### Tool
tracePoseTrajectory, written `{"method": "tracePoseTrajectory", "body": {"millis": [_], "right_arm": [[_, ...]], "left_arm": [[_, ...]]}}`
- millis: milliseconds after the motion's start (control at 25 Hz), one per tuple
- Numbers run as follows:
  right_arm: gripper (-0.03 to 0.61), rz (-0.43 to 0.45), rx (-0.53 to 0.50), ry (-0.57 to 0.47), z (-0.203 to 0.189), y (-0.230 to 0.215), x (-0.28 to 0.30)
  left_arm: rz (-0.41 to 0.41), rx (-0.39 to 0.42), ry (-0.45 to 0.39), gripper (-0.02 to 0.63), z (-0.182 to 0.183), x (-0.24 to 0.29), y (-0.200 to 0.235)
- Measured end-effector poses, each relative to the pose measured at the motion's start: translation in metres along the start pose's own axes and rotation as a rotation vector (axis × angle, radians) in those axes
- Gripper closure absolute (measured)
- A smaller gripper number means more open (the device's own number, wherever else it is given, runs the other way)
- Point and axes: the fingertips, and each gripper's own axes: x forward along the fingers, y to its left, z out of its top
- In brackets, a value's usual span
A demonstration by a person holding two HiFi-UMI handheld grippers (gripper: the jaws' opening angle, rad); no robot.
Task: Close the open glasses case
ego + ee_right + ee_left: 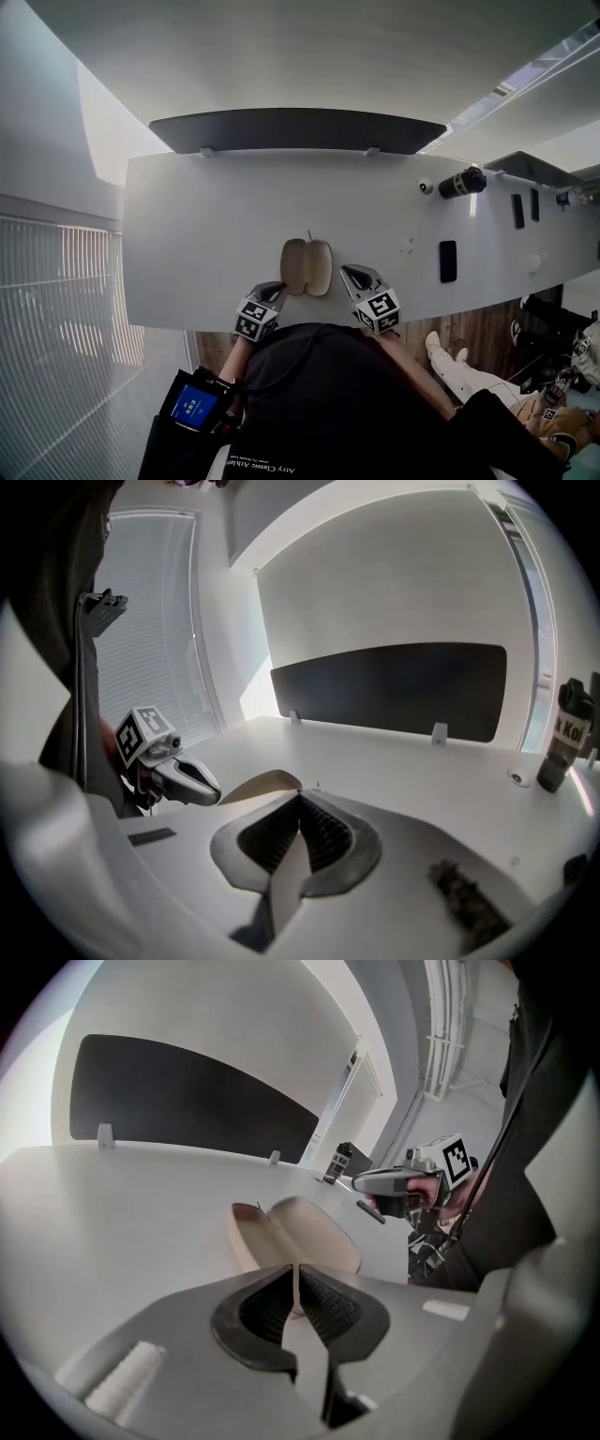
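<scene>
Open beige glasses case lying flat on white desk near front edge; left gripper just beside its left half, fingers closed, empty; right gripper just beside right half, fingers pressed together, empty.

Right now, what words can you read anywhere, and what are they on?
"k Kol": part of a label on the black bottle; the rest is cut off.
"Airy Classic Athle": upside down, on the person's dark top, cut off by the picture's edge.
Blue screen: text too small to read.
</scene>
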Motion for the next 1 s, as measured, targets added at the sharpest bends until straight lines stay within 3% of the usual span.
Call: {"method": "tracePoseTrajectory", "body": {"millis": [240,600,800,1000], "right_arm": [[0.571,-0.002,0.003,0.052,-0.017,-0.003,0.009],[0.571,-0.003,0.011,0.117,-0.041,-0.004,0.006],[0.571,0.011,-0.008,0.124,-0.04,-0.001,0.01],[0.571,0.033,-0.04,0.152,-0.042,0.004,0.014]], "left_arm": [[-0.03,-0.115,-0.009,0.58,0.003,-0.005,0.012],[-0.056,-0.074,0.039,0.578,-0.011,0.002,0.006],[-0.034,-0.129,0.038,0.578,-0.018,0.003,0.014],[-0.031,-0.124,0.051,0.581,-0.026,0.003,0.019]]}}
